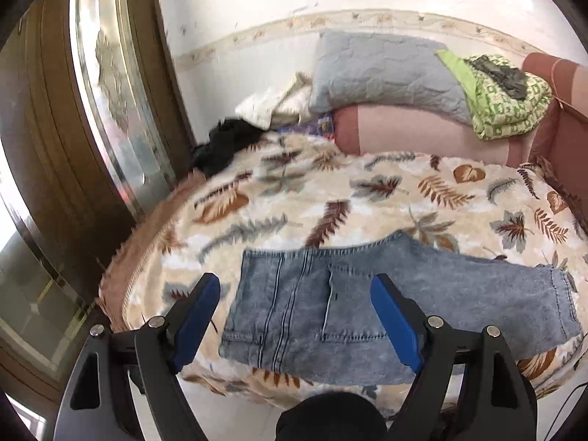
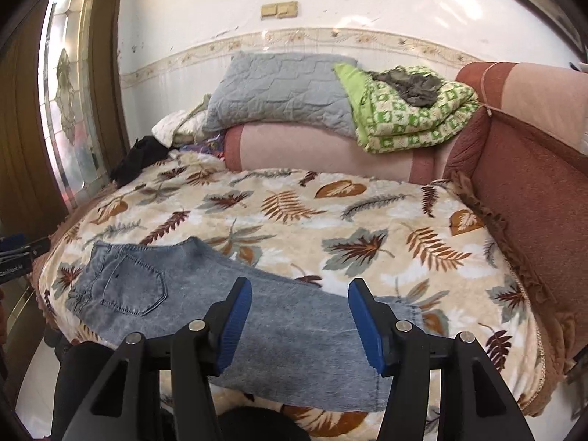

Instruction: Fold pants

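The pants (image 1: 386, 301), pale washed denim, lie flat along the near edge of the bed (image 2: 330, 220), already doubled leg on leg, waistband and back pocket to the left and hems to the right. Both the left tongs (image 1: 294, 316) and the right tongs (image 2: 299, 323) hover just above the cloth with their blue pads apart, holding nothing. Denim like this is likely limp but fairly heavy and not slippery, so pinching the doubled layers at the waistband corner and at the hem should carry it over cleanly.
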The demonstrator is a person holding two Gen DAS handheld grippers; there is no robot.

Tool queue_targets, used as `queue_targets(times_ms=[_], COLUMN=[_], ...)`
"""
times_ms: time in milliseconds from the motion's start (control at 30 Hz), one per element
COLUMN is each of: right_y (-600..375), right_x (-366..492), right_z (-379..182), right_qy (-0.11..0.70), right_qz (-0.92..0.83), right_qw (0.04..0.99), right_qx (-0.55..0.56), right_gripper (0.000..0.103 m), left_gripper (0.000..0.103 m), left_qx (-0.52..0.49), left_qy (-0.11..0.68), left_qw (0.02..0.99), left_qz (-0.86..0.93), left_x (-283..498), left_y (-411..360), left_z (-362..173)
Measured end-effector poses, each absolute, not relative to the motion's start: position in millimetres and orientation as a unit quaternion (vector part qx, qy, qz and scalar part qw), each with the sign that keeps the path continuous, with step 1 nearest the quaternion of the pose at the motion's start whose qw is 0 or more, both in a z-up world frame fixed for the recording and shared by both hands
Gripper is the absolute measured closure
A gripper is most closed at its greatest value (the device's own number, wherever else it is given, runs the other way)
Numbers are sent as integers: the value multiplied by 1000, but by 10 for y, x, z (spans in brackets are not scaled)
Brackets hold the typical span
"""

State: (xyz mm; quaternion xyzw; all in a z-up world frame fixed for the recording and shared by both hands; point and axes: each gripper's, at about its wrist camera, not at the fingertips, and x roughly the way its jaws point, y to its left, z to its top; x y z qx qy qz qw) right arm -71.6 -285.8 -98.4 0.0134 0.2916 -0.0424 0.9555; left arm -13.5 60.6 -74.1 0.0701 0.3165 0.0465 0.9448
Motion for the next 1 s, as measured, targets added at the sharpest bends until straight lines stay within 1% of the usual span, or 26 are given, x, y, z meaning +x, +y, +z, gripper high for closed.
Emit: queue_targets(times_ms=[133,300,700,1000], right_y=[-2990,-3090,-3483,-3745], right_x=[-754,-774,-733,-776], right_z=[-983,-1009,-1289,-1408], right_qy=[285,285,309,312], right_qz=[-46,-51,-79,-92], right_qw=[957,957,946,942], right_qx=[31,34,63,87], right_gripper=[44,44,44,44], left_gripper=[18,18,18,18], left_qx=[84,95,126,148], left_qy=[295,287,300,302], left_qw=[950,952,945,942], left_qz=[52,50,34,9], left_x=[-177,-167,-18,43], left_y=[494,364,45,-301], left_z=[-573,-497,-588,-625])
